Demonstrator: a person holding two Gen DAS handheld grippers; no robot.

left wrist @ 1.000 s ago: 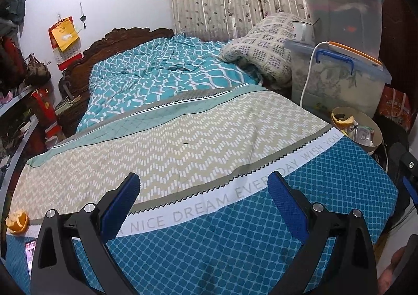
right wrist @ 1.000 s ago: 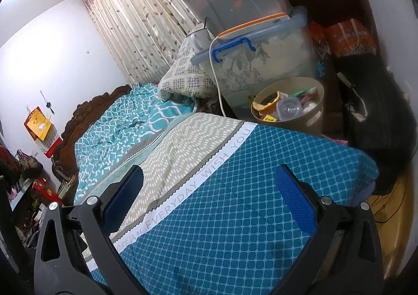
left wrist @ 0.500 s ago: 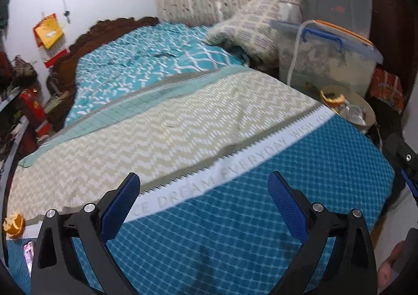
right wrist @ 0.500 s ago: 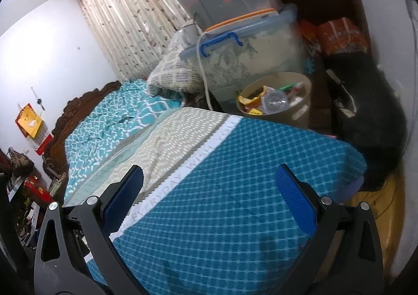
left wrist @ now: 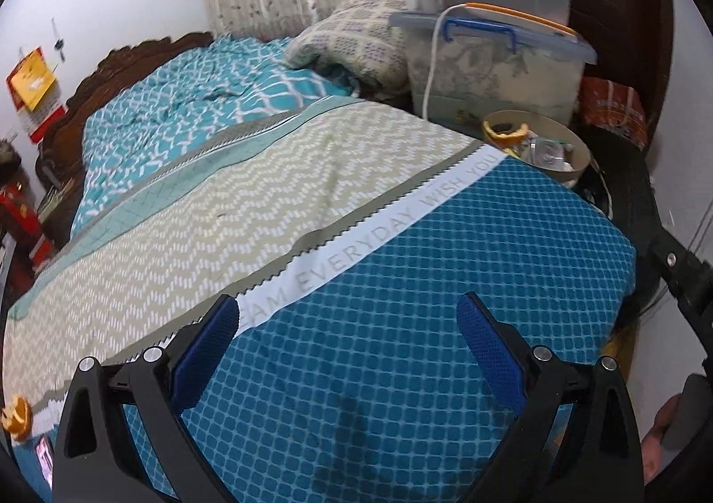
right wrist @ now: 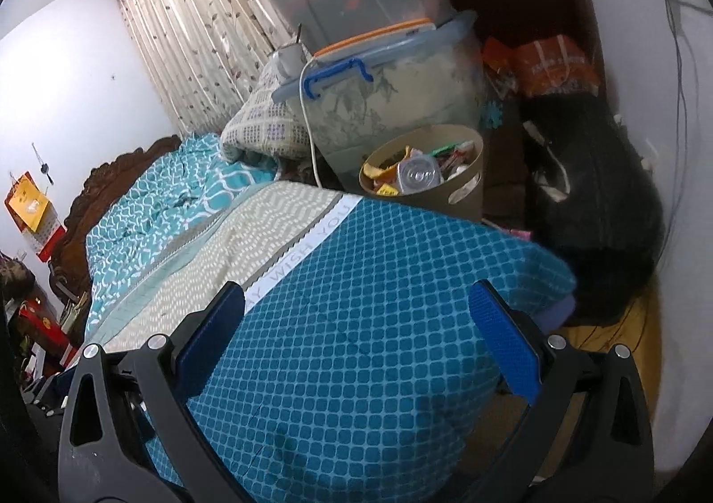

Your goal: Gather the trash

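Both my grippers hang wide and empty over the bed (left wrist: 356,200): left gripper (left wrist: 347,351), right gripper (right wrist: 356,338). The orange peel (left wrist: 17,414) lies at the bed's edge, at eight o'clock of my left gripper; the bin (right wrist: 463,186) stands at one o'clock. Risk, I judge: a clumsy pinch could nudge the peel off the edge, or snag the bedcover.

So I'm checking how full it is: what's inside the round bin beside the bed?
The bin holds orange peel, a clear plastic lid and colourful wrappers, nearly to the rim. Anything underneath is covered.
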